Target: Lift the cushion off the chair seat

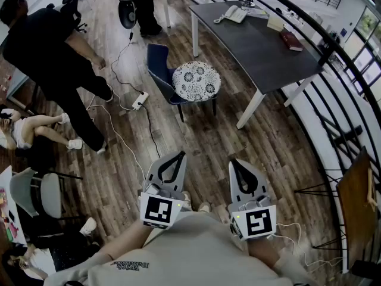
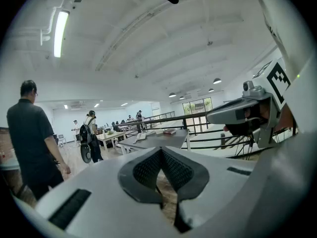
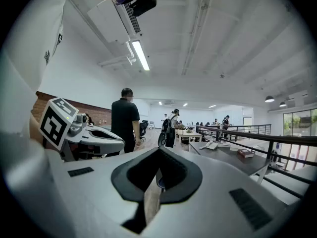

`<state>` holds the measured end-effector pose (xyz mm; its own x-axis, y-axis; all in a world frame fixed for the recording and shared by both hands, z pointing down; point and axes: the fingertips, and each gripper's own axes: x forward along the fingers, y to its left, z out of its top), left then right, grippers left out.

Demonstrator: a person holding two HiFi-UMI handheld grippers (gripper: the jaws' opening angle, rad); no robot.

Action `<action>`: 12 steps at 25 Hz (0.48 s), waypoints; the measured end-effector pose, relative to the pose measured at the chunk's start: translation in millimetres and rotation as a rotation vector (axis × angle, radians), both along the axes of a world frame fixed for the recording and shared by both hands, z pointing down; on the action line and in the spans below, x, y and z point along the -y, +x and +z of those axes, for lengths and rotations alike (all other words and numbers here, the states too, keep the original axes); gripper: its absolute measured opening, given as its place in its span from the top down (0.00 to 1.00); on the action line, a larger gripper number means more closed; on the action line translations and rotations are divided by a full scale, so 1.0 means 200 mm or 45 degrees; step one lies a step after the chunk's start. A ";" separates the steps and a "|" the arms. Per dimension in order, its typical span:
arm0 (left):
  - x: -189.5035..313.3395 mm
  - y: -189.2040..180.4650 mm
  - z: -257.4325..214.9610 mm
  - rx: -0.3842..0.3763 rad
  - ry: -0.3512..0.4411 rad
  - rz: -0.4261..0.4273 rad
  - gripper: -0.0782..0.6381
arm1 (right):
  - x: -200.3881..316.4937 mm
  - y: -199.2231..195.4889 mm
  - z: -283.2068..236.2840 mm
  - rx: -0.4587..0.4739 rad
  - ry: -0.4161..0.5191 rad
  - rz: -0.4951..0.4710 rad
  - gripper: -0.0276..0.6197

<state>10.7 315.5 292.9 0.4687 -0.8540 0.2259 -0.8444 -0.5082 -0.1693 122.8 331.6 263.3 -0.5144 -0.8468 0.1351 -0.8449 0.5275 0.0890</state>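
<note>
A round white cushion (image 1: 196, 81) with a dark lace pattern lies on the seat of a dark blue chair (image 1: 158, 65), which stands on the wood floor beside a table. Both grippers hover low and close to my body, well short of the chair. My left gripper (image 1: 180, 155) (image 2: 161, 149) is shut with its tips together and nothing between them. My right gripper (image 1: 233, 161) (image 3: 159, 149) is shut and empty too. In the right gripper view a sliver of the blue chair (image 3: 159, 182) shows through the jaws' hollow.
A dark grey table (image 1: 256, 40) with a phone (image 1: 235, 14) and a book (image 1: 292, 39) stands right of the chair. A person in black (image 1: 47, 46) walks at the left. A power strip (image 1: 140, 100) with cables lies on the floor. A black railing (image 1: 333, 70) runs along the right.
</note>
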 end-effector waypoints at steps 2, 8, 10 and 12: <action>0.01 -0.01 0.00 0.000 -0.005 0.001 0.88 | 0.02 -0.01 0.01 -0.001 -0.001 0.001 0.95; 0.01 -0.03 0.03 0.010 -0.022 0.017 0.88 | 0.04 -0.05 0.02 -0.006 -0.006 -0.002 0.95; 0.00 -0.04 0.03 0.011 -0.023 0.018 0.88 | 0.04 -0.06 0.02 -0.007 -0.004 0.002 0.95; 0.00 -0.05 0.03 0.011 -0.016 0.018 0.88 | 0.04 -0.06 0.01 -0.003 -0.004 0.008 0.95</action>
